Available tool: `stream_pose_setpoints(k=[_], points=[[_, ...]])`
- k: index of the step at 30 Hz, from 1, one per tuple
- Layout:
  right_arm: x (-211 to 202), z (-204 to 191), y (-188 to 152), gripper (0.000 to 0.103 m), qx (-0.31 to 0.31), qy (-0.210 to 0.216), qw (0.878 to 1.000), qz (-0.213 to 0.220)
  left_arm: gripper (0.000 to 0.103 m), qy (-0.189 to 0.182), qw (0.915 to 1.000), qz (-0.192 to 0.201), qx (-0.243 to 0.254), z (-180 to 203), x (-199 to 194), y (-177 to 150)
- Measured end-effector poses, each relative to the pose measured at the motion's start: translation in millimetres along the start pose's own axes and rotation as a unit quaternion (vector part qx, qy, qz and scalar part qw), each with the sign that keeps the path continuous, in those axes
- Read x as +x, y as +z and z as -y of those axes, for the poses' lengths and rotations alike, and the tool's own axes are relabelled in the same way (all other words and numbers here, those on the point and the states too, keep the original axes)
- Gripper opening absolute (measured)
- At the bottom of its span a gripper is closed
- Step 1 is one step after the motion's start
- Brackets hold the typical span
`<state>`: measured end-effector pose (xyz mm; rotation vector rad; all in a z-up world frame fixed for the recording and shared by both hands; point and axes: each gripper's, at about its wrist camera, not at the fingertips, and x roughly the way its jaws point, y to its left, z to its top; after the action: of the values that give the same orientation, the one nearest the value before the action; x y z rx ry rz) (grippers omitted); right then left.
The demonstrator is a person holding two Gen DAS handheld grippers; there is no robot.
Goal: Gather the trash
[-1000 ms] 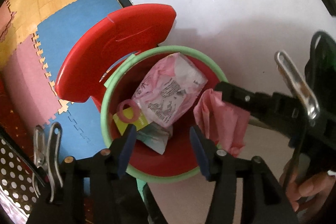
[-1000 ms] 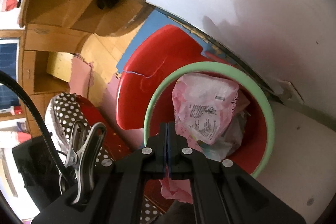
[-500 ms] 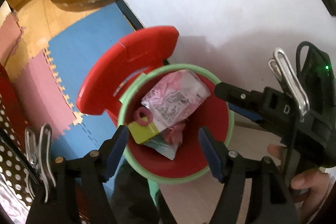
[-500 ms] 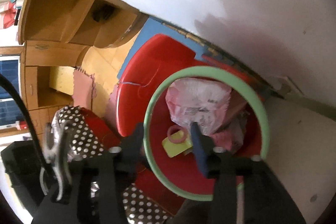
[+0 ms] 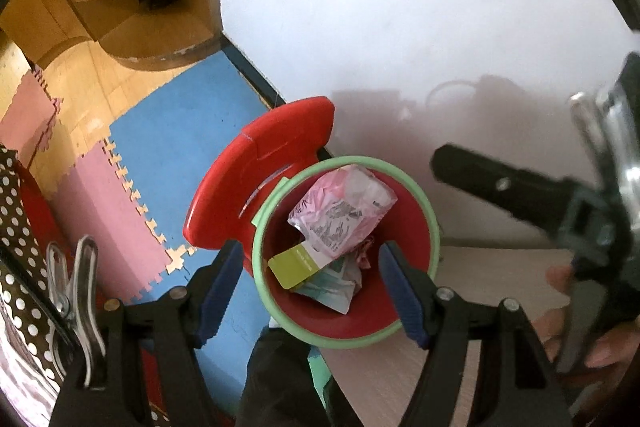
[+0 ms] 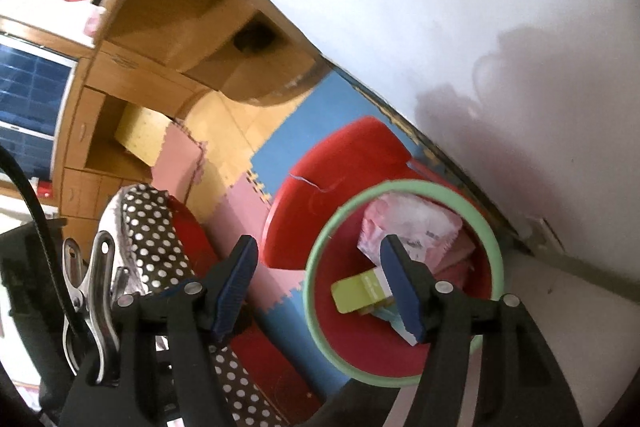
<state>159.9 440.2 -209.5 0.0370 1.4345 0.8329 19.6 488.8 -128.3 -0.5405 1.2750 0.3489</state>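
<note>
A red bin with a green rim (image 5: 352, 159) (image 6: 420, 185) stands against the wall, its red lid (image 5: 260, 187) (image 6: 340, 163) tipped back. Inside lie a pink printed wrapper (image 5: 344, 211) (image 6: 412, 219), a yellow-green card (image 5: 296, 263) (image 6: 360, 289) and a teal packet (image 5: 336, 287). My left gripper (image 5: 311, 255) hangs open above the bin, empty. My right gripper (image 6: 319, 245) is high over the bin's left rim, its jaws opening with nothing between them. In the left wrist view its black finger (image 5: 480, 171) shows at the right.
Blue (image 5: 172, 147) and pink (image 5: 104, 211) foam mats cover the floor left of the bin. A wooden shelf unit (image 5: 132, 7) stands beyond them. White wall (image 5: 400, 7) behind. Polka-dot fabric (image 5: 16, 227) lies at the left. A pale surface (image 5: 480, 275) runs right of the bin.
The right gripper went from shut on a pink crumpled piece to open, and the piece is gone from it. Both grippers rose away from the bin. The left jaws widened.
</note>
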Motion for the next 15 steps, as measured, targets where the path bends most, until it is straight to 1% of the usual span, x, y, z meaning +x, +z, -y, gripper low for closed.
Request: stream_pose_setpoints(k=[3, 5, 6, 8, 11, 14, 15], points=[[-16.2, -8.7, -0.5, 0.065, -0.003, 0.008, 1.0, 0.017, 0.073, -0.003, 0.9999, 0.001, -0.015, -10.7, 8.9, -2.8], [-26.8, -16.8, -2.3, 0.065, -0.006, 0.011, 1.0, 0.026, 0.072, -0.009, 0.9993, -0.021, -0.03, -22.4, 24.0, -5.6], [-34.9, -22.2, -4.3, 0.065, -0.008, 0.013, 0.999, 0.033, 0.072, -0.005, 0.9991, -0.026, -0.033, -26.8, 29.7, -7.4], [-45.6, -28.8, -8.6, 0.065, -0.011, 0.017, 0.999, 0.042, 0.072, 0.001, 0.9989, -0.04, -0.027, -34.7, 41.4, -12.5], [-66.0, -42.4, -21.4, 0.065, -0.016, 0.029, 0.998, 0.058, 0.072, 0.004, 0.996, -0.082, -0.036, -46.7, 60.8, -22.9], [-87.2, -55.4, -39.2, 0.065, -0.021, 0.038, 0.996, 0.072, 0.072, 0.018, 0.9933, -0.103, -0.048, -56.7, 66.3, -33.3], [-94.5, -58.4, -46.2, 0.065, -0.023, 0.041, 0.996, 0.077, 0.072, 0.026, 0.9932, -0.103, -0.048, -58.8, 63.3, -36.5]])
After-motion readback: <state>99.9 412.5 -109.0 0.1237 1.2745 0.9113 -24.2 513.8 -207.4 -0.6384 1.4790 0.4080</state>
